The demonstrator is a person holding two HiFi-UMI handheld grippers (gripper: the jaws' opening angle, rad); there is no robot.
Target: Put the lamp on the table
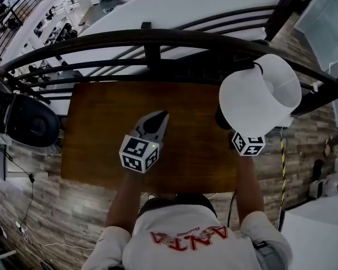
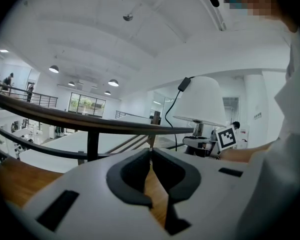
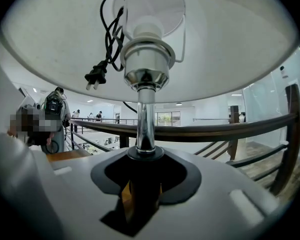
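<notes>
The lamp (image 1: 259,94) has a white shade, a chrome stem (image 3: 146,119) and a dark base (image 1: 222,118), and it stands upright over the right edge of the wooden table (image 1: 101,122). My right gripper (image 3: 145,156) is shut on the lamp's lower stem and base. In the head view only its marker cube (image 1: 248,143) shows below the shade. The cord's plug (image 3: 96,77) dangles under the shade. Whether the base touches the table I cannot tell. My left gripper (image 1: 160,116) hovers over the table's middle, shut and empty (image 2: 150,151). It sees the lamp (image 2: 200,101) to its right.
A dark metal railing (image 1: 152,38) runs along the table's far side, with an open drop to a lower floor behind it. A black chair (image 1: 28,122) stands left of the table. Cables (image 1: 28,207) lie on the wood floor at the lower left.
</notes>
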